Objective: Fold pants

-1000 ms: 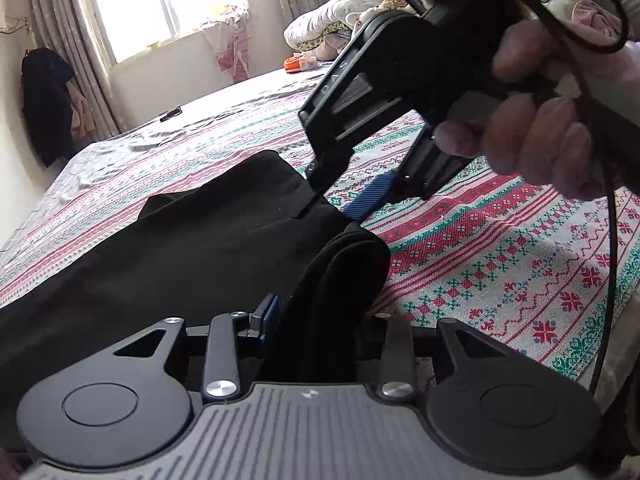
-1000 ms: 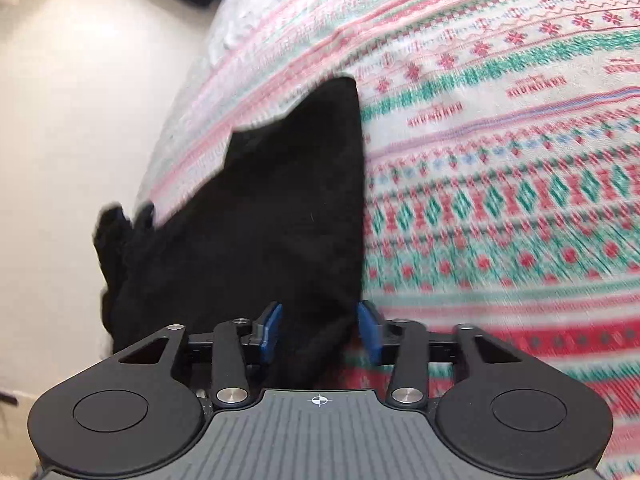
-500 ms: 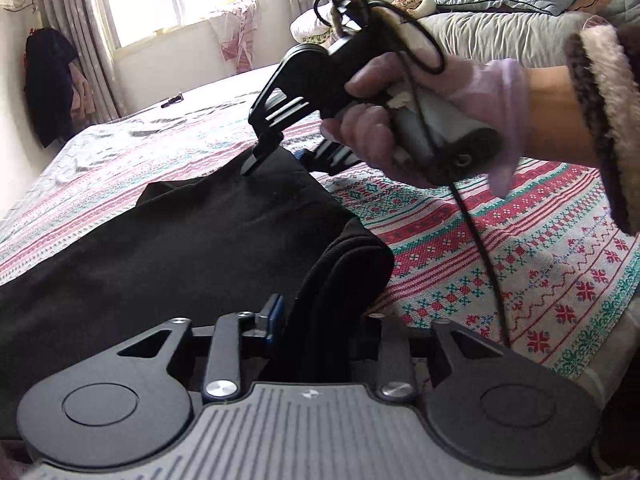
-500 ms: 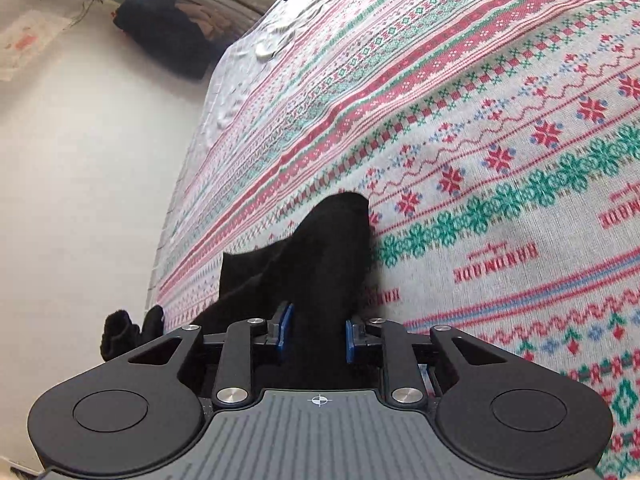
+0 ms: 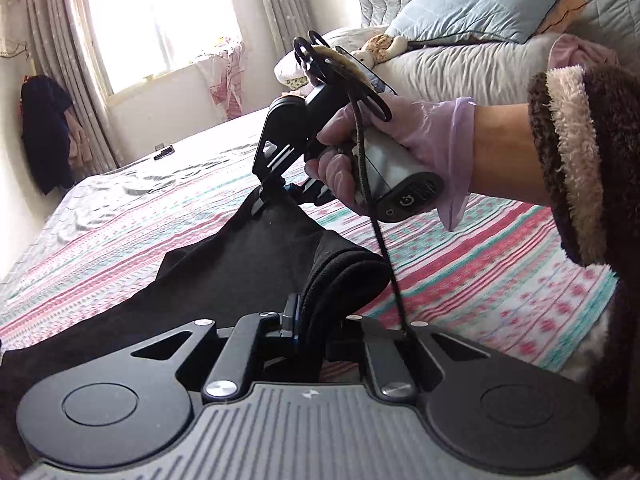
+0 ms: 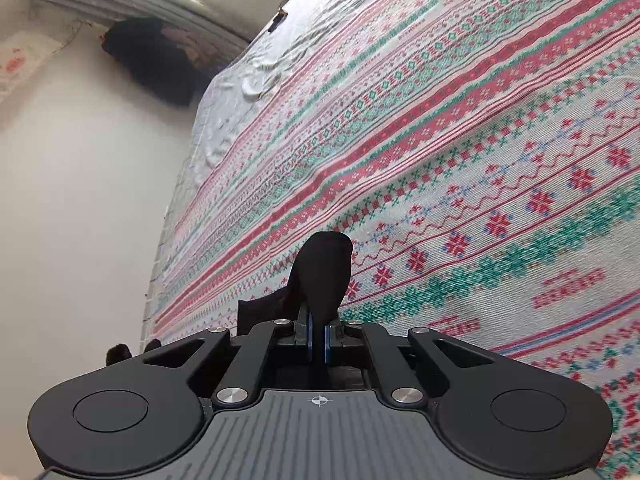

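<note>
Black pants (image 5: 224,264) lie spread on the patterned bedspread (image 5: 460,272). In the left wrist view, my left gripper (image 5: 316,320) has a thick rolled edge of the pants between its jaws. The jaws are closing, and the blue pad presses the cloth. Farther back, a gloved hand (image 5: 424,128) holds my right gripper (image 5: 280,196), which pinches a far corner of the pants and lifts it. In the right wrist view, my right gripper (image 6: 318,336) is shut on a fold of the black pants (image 6: 324,268), which sticks up past the pads.
Pillows and a grey quilt (image 5: 460,60) with a stuffed toy (image 5: 380,46) lie at the bed's head. A dark jacket (image 5: 46,128) hangs by the window. A small dark object (image 5: 164,153) lies on the far side of the bed. A cable (image 5: 384,248) hangs from the right gripper.
Both grippers' jaws have closed onto the pants. The right gripper has moved farther back and lifted its corner. The cloth between the two grippers now rises off the bed.
</note>
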`<control>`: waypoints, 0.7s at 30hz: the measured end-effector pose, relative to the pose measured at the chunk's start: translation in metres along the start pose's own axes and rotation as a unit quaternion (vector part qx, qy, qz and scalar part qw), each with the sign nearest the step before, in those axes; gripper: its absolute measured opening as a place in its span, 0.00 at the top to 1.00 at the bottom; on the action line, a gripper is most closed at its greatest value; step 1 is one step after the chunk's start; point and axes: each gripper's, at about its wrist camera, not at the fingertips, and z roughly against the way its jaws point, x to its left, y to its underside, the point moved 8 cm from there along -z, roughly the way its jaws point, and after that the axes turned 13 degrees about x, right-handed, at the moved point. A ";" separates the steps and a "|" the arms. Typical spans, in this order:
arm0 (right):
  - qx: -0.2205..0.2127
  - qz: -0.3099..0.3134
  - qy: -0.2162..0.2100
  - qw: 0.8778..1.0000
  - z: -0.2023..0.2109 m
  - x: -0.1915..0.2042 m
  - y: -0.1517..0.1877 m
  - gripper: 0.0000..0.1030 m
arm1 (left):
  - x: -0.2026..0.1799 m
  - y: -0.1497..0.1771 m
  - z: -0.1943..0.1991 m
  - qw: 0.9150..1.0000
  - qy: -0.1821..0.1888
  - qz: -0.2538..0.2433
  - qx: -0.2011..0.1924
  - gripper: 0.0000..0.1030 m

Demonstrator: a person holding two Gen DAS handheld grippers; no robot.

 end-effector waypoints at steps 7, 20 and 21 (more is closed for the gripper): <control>-0.021 -0.036 0.012 0.999 0.079 -0.056 0.011 0.96 | -0.075 -0.018 0.017 0.996 0.084 0.032 -0.009 0.67; -0.075 -0.129 -0.010 0.989 0.212 -0.170 0.049 0.96 | -0.163 -0.024 0.043 0.979 0.197 0.031 -0.031 0.67; -0.075 -0.127 -0.016 0.989 0.213 -0.167 0.049 0.96 | -0.160 -0.024 0.044 0.979 0.197 0.037 -0.031 0.67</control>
